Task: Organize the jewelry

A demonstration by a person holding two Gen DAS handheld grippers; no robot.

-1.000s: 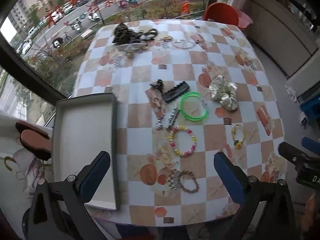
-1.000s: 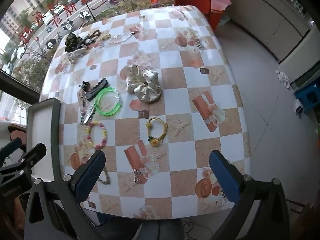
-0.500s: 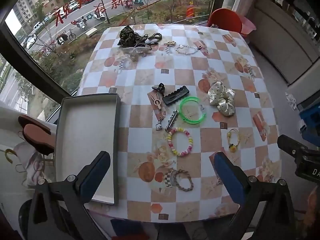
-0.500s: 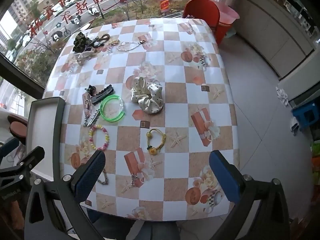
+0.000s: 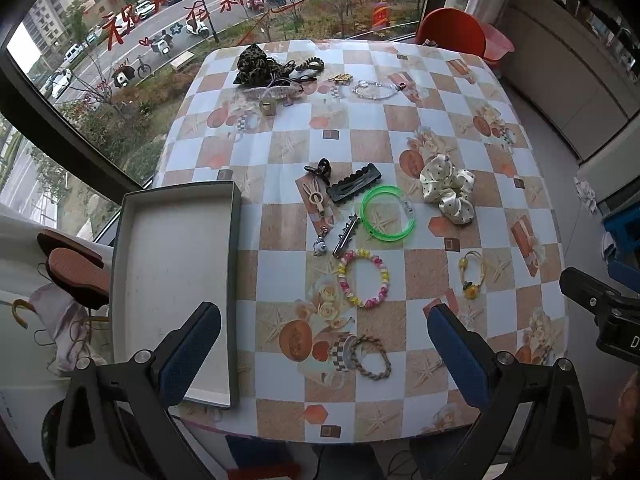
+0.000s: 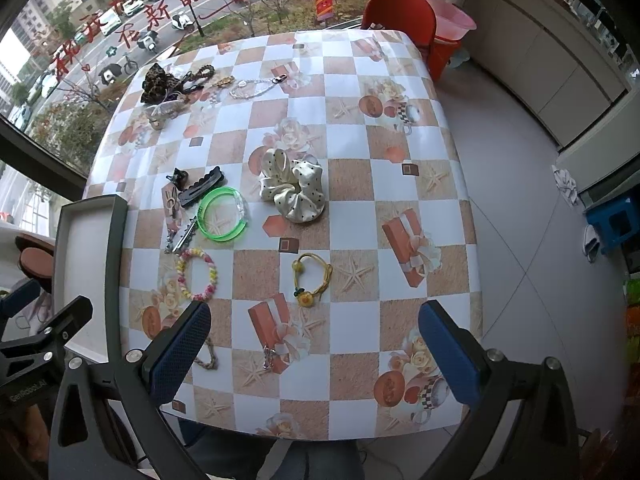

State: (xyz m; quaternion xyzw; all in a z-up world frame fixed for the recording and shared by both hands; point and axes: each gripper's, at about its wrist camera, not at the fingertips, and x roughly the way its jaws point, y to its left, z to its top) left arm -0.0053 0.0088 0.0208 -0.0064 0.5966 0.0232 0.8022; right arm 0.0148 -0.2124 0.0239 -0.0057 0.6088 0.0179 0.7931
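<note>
Jewelry lay scattered on the checkered-cloth desk (image 5: 440, 128): pastel beaded bracelet (image 5: 363, 278), neon green plastic bangle (image 5: 387, 214), cream polka-dot fabric scrunchie (image 6: 291, 185), yellow cord bracelet with a flower charm (image 6: 313, 278), braided tan rope bracelet (image 5: 370, 357). Shallow grey rectangular tray (image 5: 120, 264) sat at the desk's left edge. Left tongs (image 5: 324, 354) spread wide, holding nothing. Right tongs (image 6: 314, 354) same, above the near edge.

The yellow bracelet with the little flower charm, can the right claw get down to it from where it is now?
Probably yes. The right claw hangs open above the table's near edge, and the yellow bracelet lies flat just ahead of it with bare tablecloth around it. Nothing overlaps it.
</note>
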